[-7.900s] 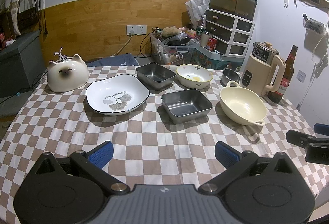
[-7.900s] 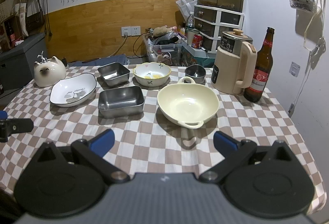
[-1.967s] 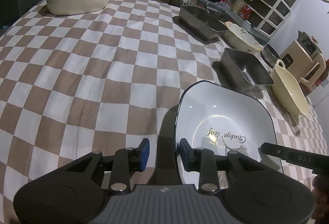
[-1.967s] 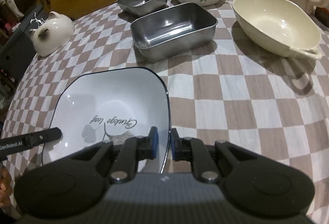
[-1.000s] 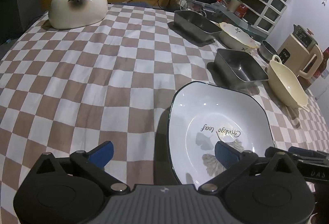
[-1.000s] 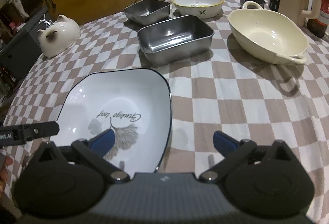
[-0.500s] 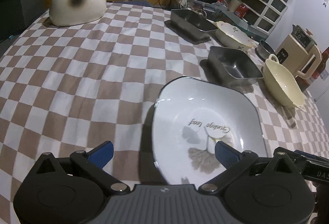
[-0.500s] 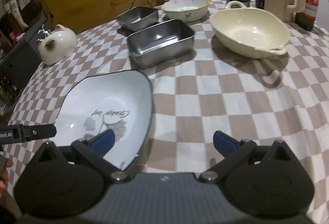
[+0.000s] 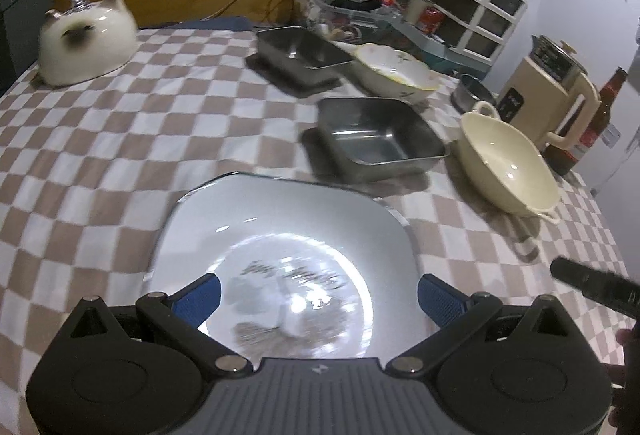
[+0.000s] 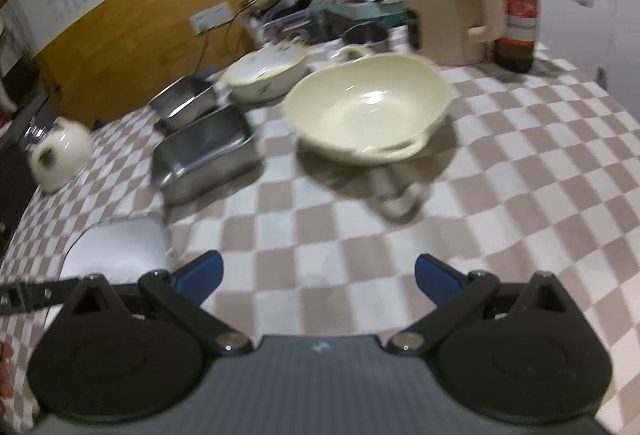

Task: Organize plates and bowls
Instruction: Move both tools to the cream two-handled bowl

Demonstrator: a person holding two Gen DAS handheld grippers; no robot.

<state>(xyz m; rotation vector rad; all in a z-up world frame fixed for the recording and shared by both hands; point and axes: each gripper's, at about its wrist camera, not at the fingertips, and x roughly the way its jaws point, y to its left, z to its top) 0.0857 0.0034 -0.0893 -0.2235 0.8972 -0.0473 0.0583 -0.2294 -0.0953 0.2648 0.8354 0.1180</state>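
The white square plate (image 9: 280, 227) with a dark rim lies flat on the checked cloth, near the table's front edge. My left gripper (image 9: 318, 293) hovers open over its near side, touching nothing. In the right wrist view that plate (image 10: 120, 251) shows at the lower left. My right gripper (image 10: 318, 275) is open over bare cloth, facing the cream handled bowl (image 10: 368, 107). Beyond the plate stand a steel tray (image 9: 380, 137), a second steel tray (image 9: 300, 51), a floral bowl (image 9: 394, 71) and the cream bowl (image 9: 508, 163).
A cat-shaped ceramic pot (image 9: 86, 37) sits at the far left. A small steel cup (image 9: 474, 91), a cream kettle (image 9: 556, 91) and a brown bottle (image 9: 600, 119) stand at the right edge. Storage drawers and clutter lie behind the table.
Both grippers, shut on the plate's edges two seconds ago, opened and let it rest on the cloth. The left now centres over the plate; the right has swung right toward the cream bowl.
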